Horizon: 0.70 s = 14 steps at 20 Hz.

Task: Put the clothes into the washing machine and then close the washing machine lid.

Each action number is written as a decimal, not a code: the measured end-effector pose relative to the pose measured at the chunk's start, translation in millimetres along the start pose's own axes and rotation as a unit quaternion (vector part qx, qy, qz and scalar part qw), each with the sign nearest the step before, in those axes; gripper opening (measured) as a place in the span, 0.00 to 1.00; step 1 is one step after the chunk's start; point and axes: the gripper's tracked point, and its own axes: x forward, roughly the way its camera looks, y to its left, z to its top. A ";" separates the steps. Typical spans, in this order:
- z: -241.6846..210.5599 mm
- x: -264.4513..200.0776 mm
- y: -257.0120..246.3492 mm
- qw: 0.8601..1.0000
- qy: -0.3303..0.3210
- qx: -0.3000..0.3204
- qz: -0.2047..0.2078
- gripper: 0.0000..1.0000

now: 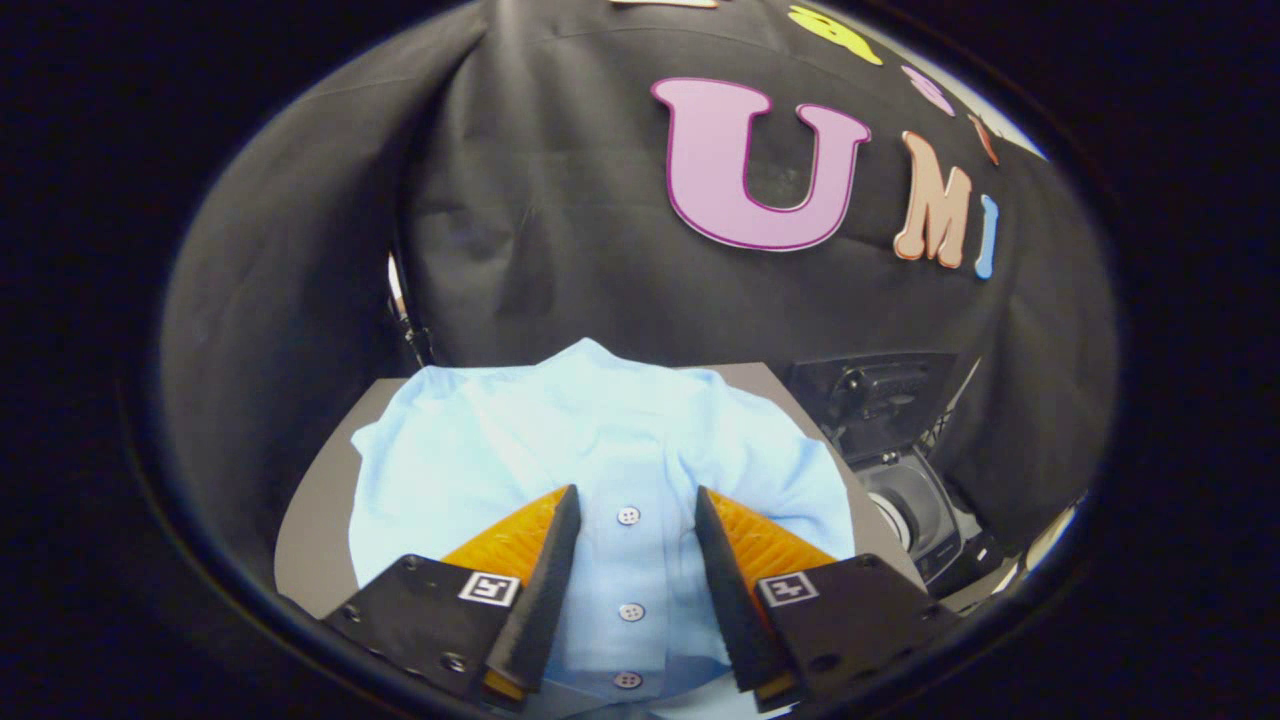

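Observation:
A light blue button-up shirt (600, 450) lies spread flat on a grey table (310, 540). Its button placket with three white buttons runs between my fingers. My gripper (635, 492) hovers open over the shirt's lower front, one finger on each side of the placket, nothing pinched between them. To the right of the table, lower down, stands a small washing machine (915, 510) with a dark lid (870, 395) raised at its back and its round drum opening showing.
Black cloth walls close the booth behind and to both sides of the table. A thin metal pole (405, 315) stands at the back left corner. The table's right edge borders the washing machine.

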 end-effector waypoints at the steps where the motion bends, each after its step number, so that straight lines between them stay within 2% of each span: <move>1: 0.3 0.9 4.1 1.000 -0.002 -0.017 0.007 0.55; 3: 1.9 -4.7 1.7 0.999 0.001 -0.048 -0.002 0.29; 4: -0.3 -5.8 3.4 0.997 -0.003 -0.075 -0.002 0.30; 6: -3.3 -16.2 -2.7 0.994 0.007 -0.112 -0.011 0.01; 7: -5.1 -22.1 -5.1 0.993 0.007 -0.114 -0.010 0.01; 10: -0.6 -37.6 -8.8 0.998 -0.019 -0.055 0.013 0.01; 14: 28.3 -59.7 -40.8 0.998 -0.058 -0.027 0.009 0.01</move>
